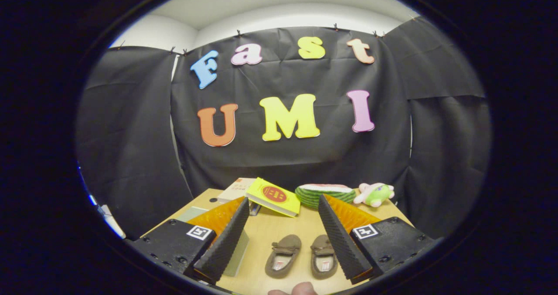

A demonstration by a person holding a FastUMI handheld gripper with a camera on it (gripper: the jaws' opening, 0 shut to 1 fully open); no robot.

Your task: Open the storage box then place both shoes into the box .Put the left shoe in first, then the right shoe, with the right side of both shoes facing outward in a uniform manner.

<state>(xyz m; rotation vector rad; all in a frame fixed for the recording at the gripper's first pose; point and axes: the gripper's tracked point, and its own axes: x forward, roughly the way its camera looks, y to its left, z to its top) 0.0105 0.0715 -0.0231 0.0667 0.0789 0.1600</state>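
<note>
My claw [283, 238] is wide open and holds nothing. The two shoes [301, 256] look soft and light; I think the heel rim gives the best grip.

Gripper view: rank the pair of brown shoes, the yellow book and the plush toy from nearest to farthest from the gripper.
The gripper is open, holding nothing.
1. Brown shoes: side by side on the table, between the fingers.
2. Yellow book: beyond the shoes, tilted, near the far end of the table.
3. Plush toy: by the far edge, beside the watermelon-patterned item, against the black cloth.
</note>
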